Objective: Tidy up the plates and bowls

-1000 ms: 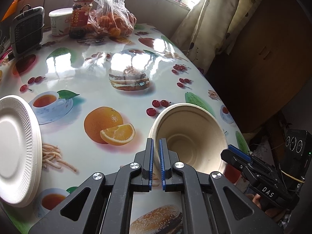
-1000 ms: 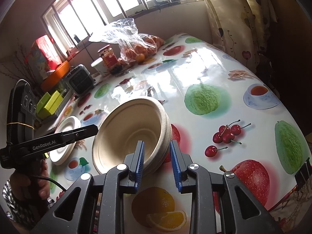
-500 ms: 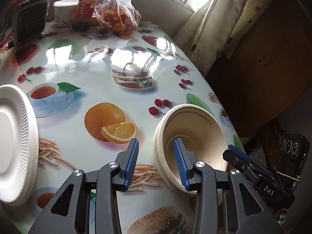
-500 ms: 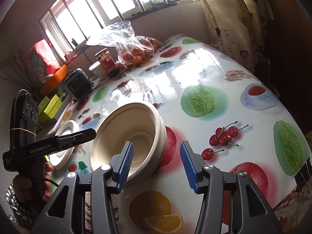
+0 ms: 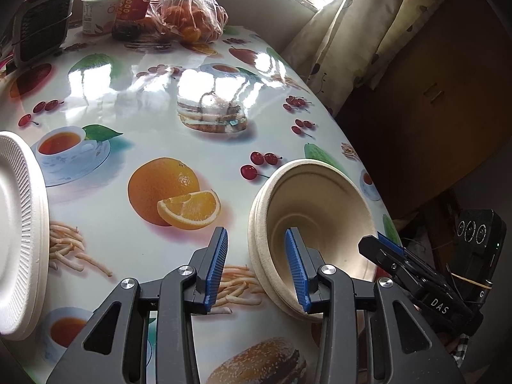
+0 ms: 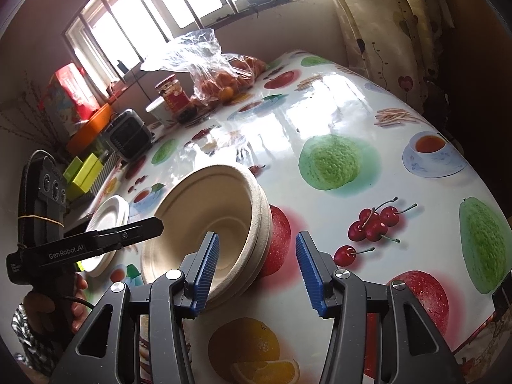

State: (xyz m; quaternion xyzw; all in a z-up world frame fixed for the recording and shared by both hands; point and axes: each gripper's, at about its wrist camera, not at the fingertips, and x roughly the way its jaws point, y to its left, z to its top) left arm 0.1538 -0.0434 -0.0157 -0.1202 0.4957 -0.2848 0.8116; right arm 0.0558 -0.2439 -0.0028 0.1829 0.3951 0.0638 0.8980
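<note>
Change: both grippers have let go of the bowl rim since the earlier frame.
White ribbed paper plates [image 5: 16, 233]: stacked at the table's left edge.
Left gripper [image 5: 256, 268]: jaws partly apart, straddling the near rim, pads clear.
Beige nested paper bowls [image 5: 320, 224]: resting on the glossy fruit-print tablecloth [image 5: 153, 102].
Right gripper [image 6: 257, 270]: jaws partly apart astride the opposite rim, gripping nothing.
</note>
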